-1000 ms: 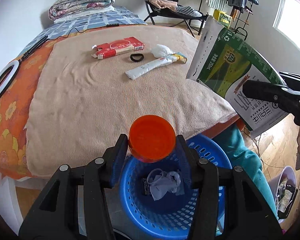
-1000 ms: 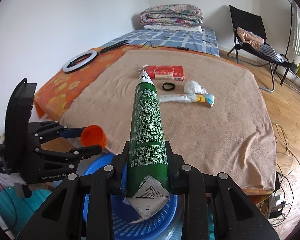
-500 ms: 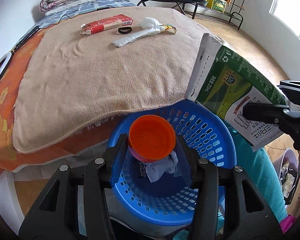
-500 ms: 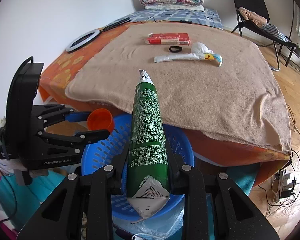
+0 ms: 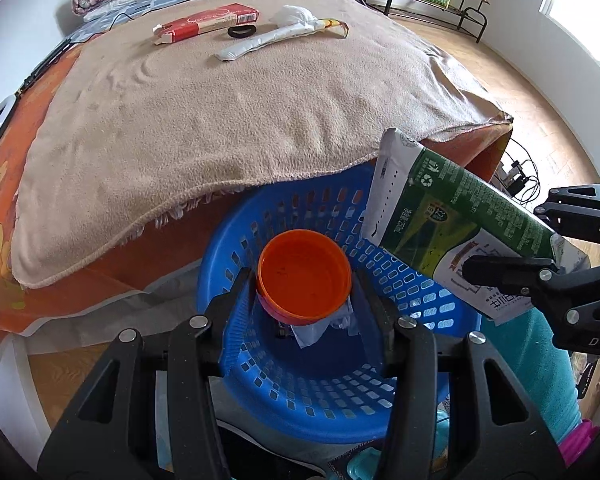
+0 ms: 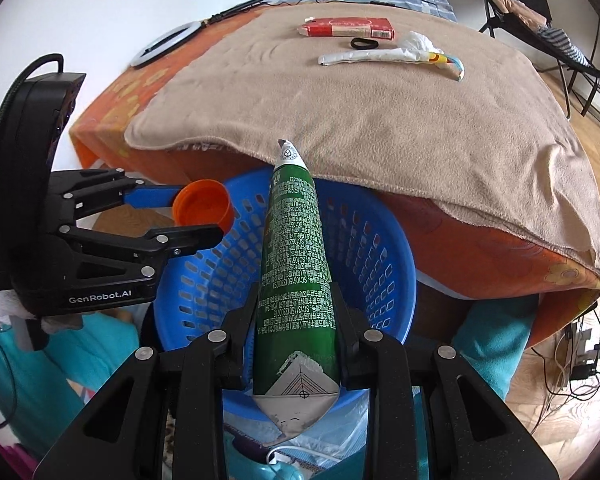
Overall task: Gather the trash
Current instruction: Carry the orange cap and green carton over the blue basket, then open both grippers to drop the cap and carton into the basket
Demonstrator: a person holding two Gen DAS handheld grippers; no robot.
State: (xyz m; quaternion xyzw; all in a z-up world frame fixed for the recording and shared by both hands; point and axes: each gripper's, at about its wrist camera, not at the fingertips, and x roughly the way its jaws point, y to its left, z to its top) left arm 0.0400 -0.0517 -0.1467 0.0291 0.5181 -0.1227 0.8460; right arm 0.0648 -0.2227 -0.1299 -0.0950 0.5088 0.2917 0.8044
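My left gripper (image 5: pixel 305 284) is shut on an orange cup (image 5: pixel 304 274) and holds it over the blue basket (image 5: pixel 340 404). The same orange cup (image 6: pixel 202 208) hangs at the rim of the blue basket (image 6: pixel 384 248) in the right wrist view. My right gripper (image 6: pixel 296 300) is shut on a flattened green carton (image 6: pixel 294 248), which points over the basket. That green carton (image 5: pixel 452 216) hangs above the basket's right side. Crumpled white paper (image 5: pixel 314 330) lies in the basket. On the bed remain a red box (image 5: pixel 206 22), a black ring (image 5: pixel 242 32), a long wrapper (image 5: pixel 276 38) and a white wad (image 5: pixel 294 16).
The bed with its tan blanket (image 5: pixel 220 120) overhangs the basket's far rim. A ring light (image 6: pixel 166 42) lies at the bed's left edge. A folding chair (image 6: pixel 532 24) stands on the wooden floor (image 5: pixel 540 92) to the right. Cables (image 6: pixel 580 364) trail by the bed corner.
Both grippers have come down and back from over the bed to above the basket, each still holding its item. The basket now fills more of both views.
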